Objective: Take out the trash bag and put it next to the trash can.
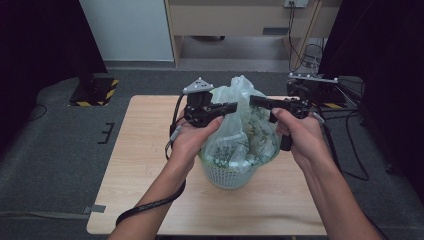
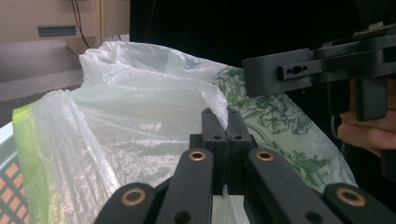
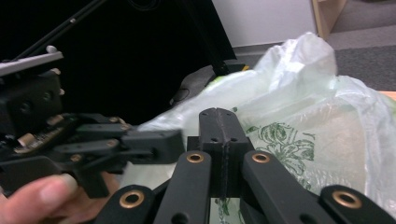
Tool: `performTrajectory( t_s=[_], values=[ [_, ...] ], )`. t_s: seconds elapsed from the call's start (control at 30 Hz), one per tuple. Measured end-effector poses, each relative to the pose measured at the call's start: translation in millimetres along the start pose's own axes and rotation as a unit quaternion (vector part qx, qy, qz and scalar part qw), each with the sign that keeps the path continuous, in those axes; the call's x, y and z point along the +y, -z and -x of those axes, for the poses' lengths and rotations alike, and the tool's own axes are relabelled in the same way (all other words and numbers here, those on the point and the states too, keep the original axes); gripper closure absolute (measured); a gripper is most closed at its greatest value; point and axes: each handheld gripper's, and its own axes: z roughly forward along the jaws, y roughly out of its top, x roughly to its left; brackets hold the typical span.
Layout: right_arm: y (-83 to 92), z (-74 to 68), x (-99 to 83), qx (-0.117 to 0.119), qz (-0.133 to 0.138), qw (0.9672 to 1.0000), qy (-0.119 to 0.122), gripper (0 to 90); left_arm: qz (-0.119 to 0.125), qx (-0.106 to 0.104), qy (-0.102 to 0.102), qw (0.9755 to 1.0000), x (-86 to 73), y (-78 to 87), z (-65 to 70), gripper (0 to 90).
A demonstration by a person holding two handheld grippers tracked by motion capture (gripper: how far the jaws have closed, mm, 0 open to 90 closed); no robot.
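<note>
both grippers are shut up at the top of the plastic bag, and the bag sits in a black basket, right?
Not quite: the basket is white, as the high view shows. The rest holds: the left gripper and right gripper are shut at the top of the plastic bag.

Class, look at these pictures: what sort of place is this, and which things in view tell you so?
Probably a lab or workshop set up for recording, not a home: a small wooden table on grey carpet, black curtains at both sides, hazard-striped tape on the floor, and loose cables trailing beside the table.

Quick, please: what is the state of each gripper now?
Left gripper: closed on an edge of the plastic bag.
Right gripper: closed; a grip cannot be told.
</note>
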Motion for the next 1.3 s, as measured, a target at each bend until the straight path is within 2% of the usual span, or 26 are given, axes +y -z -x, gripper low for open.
performTrajectory(
  t_s=[0.13,0.23,0.27,0.4,0.5,0.6,0.7,0.77,0.87,0.9,0.93,0.97,1.1,1.2,1.3],
  values=[
    [-4.4,-5.3,1.8,0.008,0.006,0.9999,-0.008,90.0,-0.003,0.002,-0.005,1.0,-0.3,-0.9,1.4,89.5],
    [-6.1,-3.9,0.6,0.002,-0.001,1.0,-0.003,90.0,-0.008,0.011,-0.018,0.9997,-2.4,2.0,2.2,88.8],
    [-6.1,-3.1,0.2,0.001,-0.004,1.0,-0.001,90.0,-0.009,0.017,-0.021,0.9996,-3.2,3.3,2.5,86.1],
    [-7.4,-2.1,-2.3,0.001,-0.006,1.0,-0.001,90.0,-0.01,0.03,-0.028,0.9991,-7.0,8.9,2.3,71.7],
    [-7.7,-1.2,-3.6,0.0,-0.009,1.0,-0.001,90.0,-0.014,0.051,-0.035,0.998,-11.4,13.6,1.9,51.2],
    [-7.8,0.8,-4.6,-0.001,-0.012,0.9999,-0.004,90.0,-0.021,0.062,-0.04,0.997,-16.1,17.8,0.5,37.5],
    [-7.4,1.9,-5.2,-0.001,-0.013,0.9999,-0.004,90.0,-0.025,0.056,-0.039,0.9973,-21.9,23.5,-2.0,29.5],
    [-6.8,1.5,-4.9,0.0,-0.013,0.9999,-0.005,90.0,-0.03,0.054,-0.041,0.9973,-25.1,26.7,-2.5,31.6],
    [-6.3,1.5,-3.9,0.0,-0.012,0.9999,-0.008,90.0,-0.038,0.051,-0.037,0.9973,-28.0,30.0,-3.8,41.9],
    [-6.6,1.8,-3.9,-0.001,-0.01,0.9999,-0.008,90.0,-0.044,0.047,-0.035,0.9974,-28.8,30.5,-5.2,48.1],
    [-6.7,1.9,-4.0,-0.001,-0.011,0.9999,-0.007,90.0,-0.049,0.046,-0.038,0.997,-29.5,30.1,-5.8,59.8],
    [-6.7,1.8,-4.2,-0.001,-0.012,0.9999,-0.009,90.0,-0.051,0.053,-0.04,0.9965,-30.6,29.5,-6.3,64.4],
    [-7.7,1.2,-5.0,-0.001,-0.012,0.9999,-0.007,90.0,-0.06,0.046,-0.05,0.9959,-33.0,24.9,-5.8,86.5],
    [-8.2,0.4,-4.6,0.001,-0.01,0.9999,-0.011,90.0,-0.047,0.044,-0.048,0.9968,-29.6,23.6,-3.1,89.8],
    [-7.2,-0.3,-3.3,0.005,-0.006,0.9999,-0.015,90.0,-0.022,0.034,-0.035,0.9986,-21.9,24.3,0.7,89.9]
  ],
)
